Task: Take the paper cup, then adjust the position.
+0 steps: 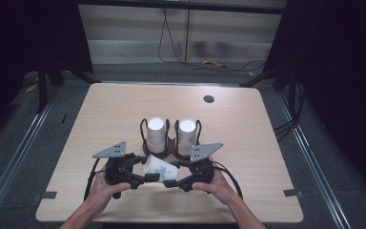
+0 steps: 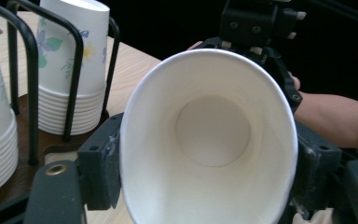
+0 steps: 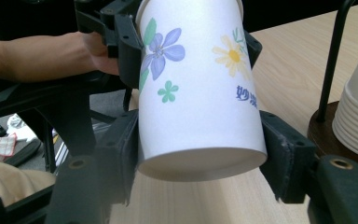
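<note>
A paper cup [image 1: 159, 168] printed with flowers lies on its side just above the table, held between both grippers. My left gripper [image 1: 148, 170] is shut on its mouth end; in the left gripper view the rim [image 2: 135, 121] is squeezed into an oval between the pads. My right gripper [image 1: 171, 174] grips the base end. In the right gripper view its pads [image 3: 272, 149] lie against both sides of the cup [image 3: 196, 93] near the bottom. Each gripper faces the other across the cup.
A dark wire cup holder [image 1: 169, 149] stands just behind the grippers with two stacks of upside-down cups [image 1: 156, 131] [image 1: 187, 131]. The wooden table [image 1: 119, 109] has a round black grommet [image 1: 208, 99] at the back right. Cables lie on the floor beyond it.
</note>
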The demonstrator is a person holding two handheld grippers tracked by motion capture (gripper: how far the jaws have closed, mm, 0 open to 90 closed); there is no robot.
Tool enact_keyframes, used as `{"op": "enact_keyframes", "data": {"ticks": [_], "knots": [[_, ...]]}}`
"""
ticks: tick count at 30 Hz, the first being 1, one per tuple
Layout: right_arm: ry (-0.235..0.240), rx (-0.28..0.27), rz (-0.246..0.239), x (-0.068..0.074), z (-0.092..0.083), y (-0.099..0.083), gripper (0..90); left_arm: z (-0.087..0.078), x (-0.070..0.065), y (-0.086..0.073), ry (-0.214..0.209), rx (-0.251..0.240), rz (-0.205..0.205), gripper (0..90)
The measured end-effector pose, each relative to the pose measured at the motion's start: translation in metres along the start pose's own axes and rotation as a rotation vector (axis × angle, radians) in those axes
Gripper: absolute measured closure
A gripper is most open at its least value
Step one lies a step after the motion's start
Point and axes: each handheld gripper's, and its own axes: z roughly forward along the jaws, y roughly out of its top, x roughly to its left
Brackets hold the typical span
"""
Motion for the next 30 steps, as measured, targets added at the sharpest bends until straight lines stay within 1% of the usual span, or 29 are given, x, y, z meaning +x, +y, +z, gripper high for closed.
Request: {"op": "enact_keyframes", "data": {"ticks": [1,4,5,7,10,11,13,14,16,19,20,22,26,28,30], "knots": [[-0.001,0.005,0.004,0.000,0.000,0.000,33.5,0.000,0.000,0.000,-0.001,-0.001,0.001,28.5],[0.001,0.015,0.009,-0.001,0.000,0.000,33.1,0.000,-0.001,0.000,0.009,0.005,0.013,28.9],[0.000,0.021,0.008,-0.001,0.000,0.001,32.8,0.000,-0.002,0.000,0.008,0.004,0.011,29.2],[-0.003,0.026,0.016,-0.001,0.000,0.001,31.4,0.000,-0.002,0.000,0.011,-0.008,0.015,29.3],[-0.022,0.042,0.037,-0.002,0.000,0.001,24.5,-0.002,-0.003,0.001,0.025,-0.018,0.019,29.3],[-0.027,0.049,0.049,-0.003,-0.001,0.001,21.3,-0.003,-0.004,0.002,0.039,-0.015,0.020,29.3],[-0.038,0.066,0.078,-0.004,-0.002,0.001,18.4,-0.005,-0.003,0.003,0.049,-0.014,0.018,29.3],[-0.043,0.069,0.081,-0.004,-0.002,0.001,17.6,-0.006,-0.003,0.004,0.053,-0.006,0.019,29.4],[-0.067,0.071,0.087,-0.003,-0.004,0.000,15.2,-0.008,-0.003,0.006,0.071,-0.001,0.034,29.4],[-0.108,0.082,0.085,-0.003,-0.008,0.000,14.4,-0.012,-0.003,0.009,0.090,0.001,0.039,29.4],[-0.114,0.081,0.087,-0.003,-0.009,0.000,14.5,-0.014,-0.002,0.010,0.100,0.005,0.043,29.4],[-0.133,0.076,0.093,-0.004,-0.014,-0.001,14.7,-0.017,-0.001,0.010,0.117,0.012,0.039,29.4],[-0.173,0.080,0.108,-0.004,-0.024,-0.003,15.5,-0.023,0.001,0.010,0.169,0.034,0.033,29.5],[-0.196,0.084,0.113,-0.004,-0.029,-0.006,15.8,-0.025,0.003,0.010,0.189,0.039,0.028,29.5],[-0.217,0.084,0.121,-0.004,-0.035,-0.008,15.9,-0.028,0.004,0.011,0.199,0.042,0.023,29.5]]}}
